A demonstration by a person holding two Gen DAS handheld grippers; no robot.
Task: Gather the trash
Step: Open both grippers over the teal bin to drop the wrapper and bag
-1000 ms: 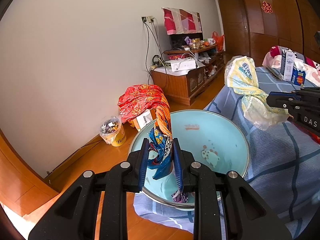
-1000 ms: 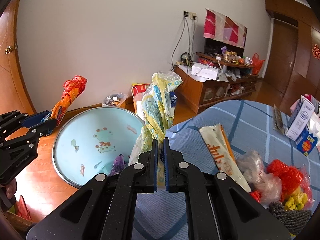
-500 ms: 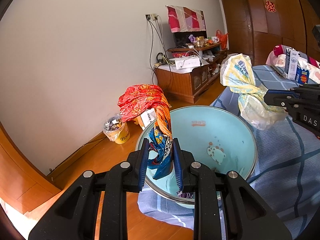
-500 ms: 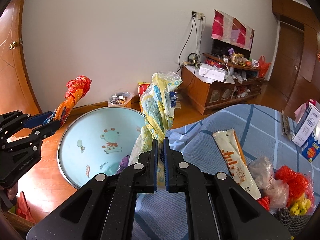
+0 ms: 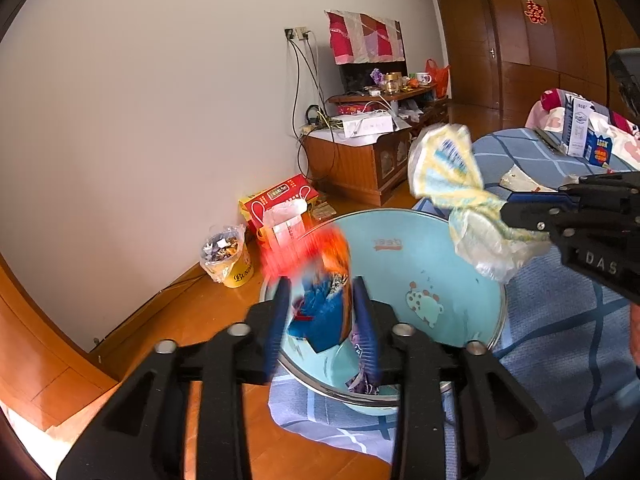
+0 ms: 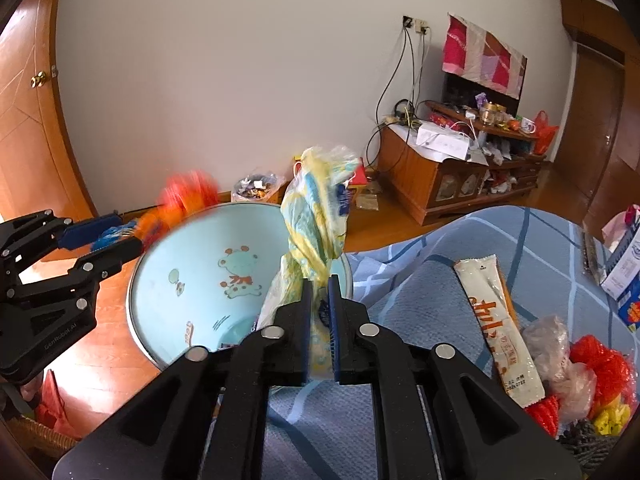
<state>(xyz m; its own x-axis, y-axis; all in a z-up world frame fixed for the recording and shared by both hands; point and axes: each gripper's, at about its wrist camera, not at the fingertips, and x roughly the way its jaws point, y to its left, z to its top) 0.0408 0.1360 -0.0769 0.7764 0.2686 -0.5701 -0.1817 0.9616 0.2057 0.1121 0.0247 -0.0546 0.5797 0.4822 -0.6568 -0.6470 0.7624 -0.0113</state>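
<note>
A light-blue enamel basin stands at the edge of a blue checked cloth. My left gripper hangs over the basin's near rim. Its jaws are opening, and a red, orange and blue wrapper sits loose and blurred between them, with a gap at the left pad. My right gripper is over the basin's other side. Its jaws are just starting to open, still pinching the waist of a crumpled yellow plastic bag.
On the cloth lie a long white snack packet, red and clear bags and a carton. On the wooden floor stand a small yellow bin of scraps, a red box and a TV cabinet.
The left jaws have spread apart and the wrapper, held upright before, now slumps and blurs between them. The right gripper's pads have parted slightly around the yellow bag.
</note>
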